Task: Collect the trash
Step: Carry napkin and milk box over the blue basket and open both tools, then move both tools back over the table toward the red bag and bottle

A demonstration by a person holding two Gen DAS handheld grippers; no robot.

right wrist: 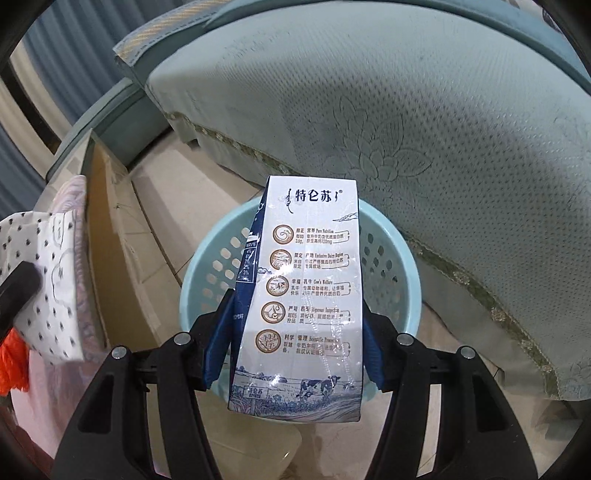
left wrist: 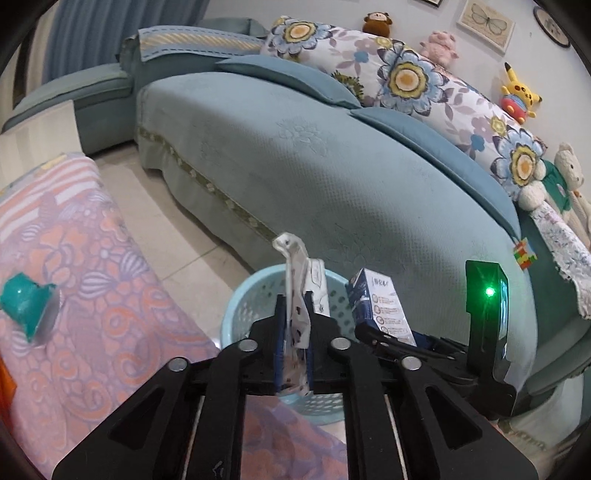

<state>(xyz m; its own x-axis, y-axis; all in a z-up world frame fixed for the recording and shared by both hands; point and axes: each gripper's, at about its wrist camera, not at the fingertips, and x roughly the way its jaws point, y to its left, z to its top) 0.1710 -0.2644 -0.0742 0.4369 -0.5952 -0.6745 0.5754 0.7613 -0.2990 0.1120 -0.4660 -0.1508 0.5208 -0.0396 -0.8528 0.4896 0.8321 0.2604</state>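
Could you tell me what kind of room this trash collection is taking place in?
Most likely a home living room. A large teal sofa with floral cushions fills the view, plush toys sit along its back under framed pictures, and a light blue wastebasket stands on the tiled floor.

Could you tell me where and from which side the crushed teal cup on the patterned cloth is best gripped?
Grip the teal cup across its flattened middle, coming from above, jaws either side. It lies on its side, crushed, on the patterned cloth, so its thin squashed body should suit narrow jaws.

"特仑苏" on milk carton (right wrist: 299,295)
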